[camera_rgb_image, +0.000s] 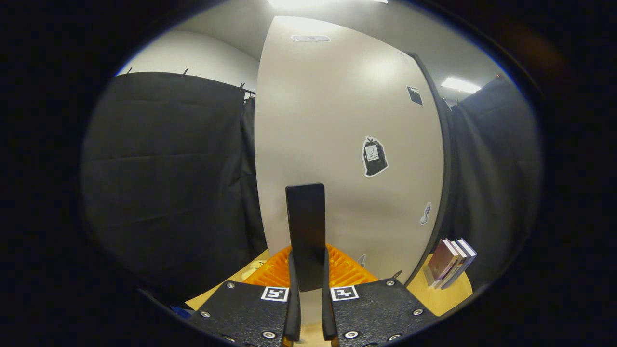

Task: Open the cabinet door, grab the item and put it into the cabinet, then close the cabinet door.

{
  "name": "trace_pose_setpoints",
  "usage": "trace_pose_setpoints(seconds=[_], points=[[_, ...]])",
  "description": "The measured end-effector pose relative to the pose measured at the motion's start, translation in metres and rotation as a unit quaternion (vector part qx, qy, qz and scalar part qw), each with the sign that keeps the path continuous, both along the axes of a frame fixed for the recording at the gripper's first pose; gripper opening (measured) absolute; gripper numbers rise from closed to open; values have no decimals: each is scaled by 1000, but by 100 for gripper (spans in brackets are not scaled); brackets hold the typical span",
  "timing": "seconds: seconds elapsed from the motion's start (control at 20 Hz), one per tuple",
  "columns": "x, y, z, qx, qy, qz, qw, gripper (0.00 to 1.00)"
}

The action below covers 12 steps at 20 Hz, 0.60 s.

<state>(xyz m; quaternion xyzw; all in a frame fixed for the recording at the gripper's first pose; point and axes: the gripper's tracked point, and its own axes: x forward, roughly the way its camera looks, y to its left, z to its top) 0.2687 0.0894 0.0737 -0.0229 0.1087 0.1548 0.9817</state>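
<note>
Both fingers of the tongs (pixel 309 308) press on a flat dark slab (pixel 305 231), holding it upright by its lower end in front of the door (pixel 337 144). It looks rigid, smooth and light, so probably slippery; a hold low on its flat faces seems soundest. An orange tray (pixel 347 272) lies below the door on the bench (pixel 441 294), books (pixel 450 267) to the door's right.

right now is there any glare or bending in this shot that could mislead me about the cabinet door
Gripper view: ceiling lights wash out the top of the white cabinet door, with a soft sheen on its upper right; fisheye bows its straight edges outward. The gripper is shut on a flat black item, sharp and unblurred; the books lean from the distortion.
</note>
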Motion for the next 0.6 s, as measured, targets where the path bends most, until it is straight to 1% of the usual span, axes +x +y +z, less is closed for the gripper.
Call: trace_pose_setpoints(seconds=[0.3,0.6], points=[[-7,-12,1,6,-2,-17,1000,17],[-15,-33,6,-7,-7,-49,999,17]])
